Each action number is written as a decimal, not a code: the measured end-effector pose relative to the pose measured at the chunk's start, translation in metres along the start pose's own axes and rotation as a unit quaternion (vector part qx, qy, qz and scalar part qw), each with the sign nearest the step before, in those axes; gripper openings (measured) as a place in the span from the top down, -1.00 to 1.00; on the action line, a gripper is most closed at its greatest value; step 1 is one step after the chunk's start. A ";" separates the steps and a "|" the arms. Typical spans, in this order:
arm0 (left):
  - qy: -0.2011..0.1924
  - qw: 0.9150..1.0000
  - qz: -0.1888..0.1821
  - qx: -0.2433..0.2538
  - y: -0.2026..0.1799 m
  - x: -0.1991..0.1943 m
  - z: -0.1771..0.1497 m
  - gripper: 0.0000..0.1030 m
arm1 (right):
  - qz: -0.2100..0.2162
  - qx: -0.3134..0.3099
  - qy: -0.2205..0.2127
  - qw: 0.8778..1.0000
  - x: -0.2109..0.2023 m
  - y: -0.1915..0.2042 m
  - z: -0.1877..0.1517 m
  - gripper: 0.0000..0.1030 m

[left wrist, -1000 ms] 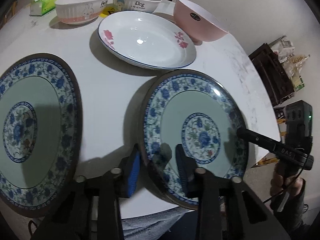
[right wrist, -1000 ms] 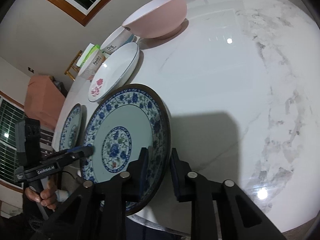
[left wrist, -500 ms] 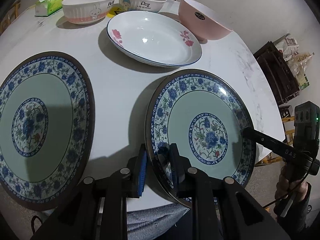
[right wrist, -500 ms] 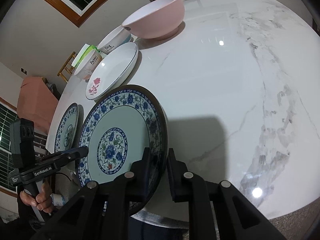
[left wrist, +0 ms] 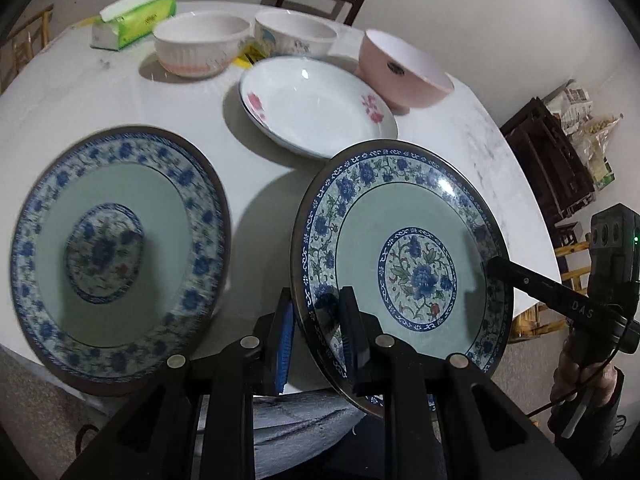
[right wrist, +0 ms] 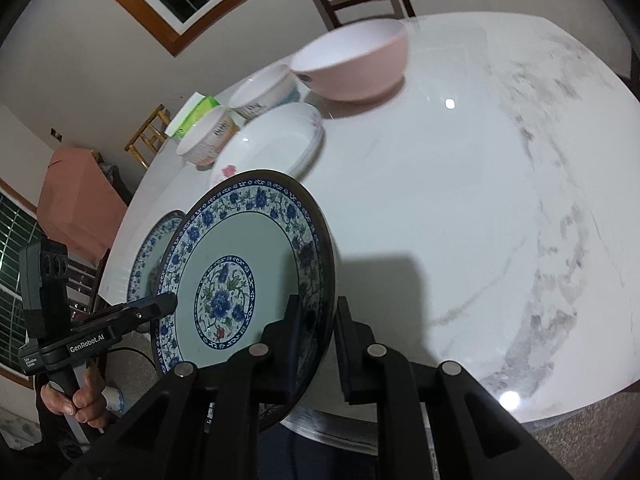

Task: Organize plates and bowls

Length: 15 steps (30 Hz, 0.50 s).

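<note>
So both grippers are clamped on the same blue floral plate (left wrist: 404, 256): the left gripper (left wrist: 316, 332) pinches its near-left rim and the right gripper (right wrist: 316, 336) grips the opposite edge, so the plate sits tilted, its near edge out past the white marble table (right wrist: 460, 208) over someone's lap. Can't tell if the far rim touches the tabletop, since the plate itself hides that. In the left view the right gripper's tip pokes in over the plate's right side, with the hand (left wrist: 576, 376) holding it cut off at the frame edge. A second blue floral plate (left wrist: 116, 248) lies flat to the left, pretty blurry. Further back are a white plate with pink flowers (left wrist: 316, 108), a pink bowl (left wrist: 404, 72), two white bowls (left wrist: 204, 46) with print too smeared to read, and a green tissue pack (left wrist: 136, 16).
</note>
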<state>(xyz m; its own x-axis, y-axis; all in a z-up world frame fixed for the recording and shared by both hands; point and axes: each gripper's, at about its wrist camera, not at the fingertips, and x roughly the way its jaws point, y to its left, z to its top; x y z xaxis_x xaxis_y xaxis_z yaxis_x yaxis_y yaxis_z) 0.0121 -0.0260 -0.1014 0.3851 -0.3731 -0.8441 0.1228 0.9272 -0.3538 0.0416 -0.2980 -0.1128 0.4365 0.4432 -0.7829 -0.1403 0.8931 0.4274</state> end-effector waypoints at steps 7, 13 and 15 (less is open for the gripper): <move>-0.033 0.999 0.021 -0.010 0.025 -0.033 0.011 0.65 | 0.021 -0.023 -0.002 1.000 0.011 0.045 0.019 0.69; -0.059 0.996 0.050 -0.031 0.064 -0.064 0.019 0.65 | 0.043 -0.045 0.006 0.998 0.036 0.091 0.034 0.69; -0.065 0.995 0.059 -0.041 0.080 -0.073 0.020 0.65 | 0.050 -0.049 0.013 0.997 0.048 0.107 0.038 0.69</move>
<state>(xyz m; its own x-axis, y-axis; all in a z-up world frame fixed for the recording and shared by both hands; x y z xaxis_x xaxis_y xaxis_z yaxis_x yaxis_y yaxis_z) 0.0119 0.0758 -0.0595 0.5087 -0.2499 -0.8239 -0.0033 0.9564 -0.2921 0.0814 -0.1847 -0.0872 0.3924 0.5315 -0.7507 -0.2683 0.8468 0.4593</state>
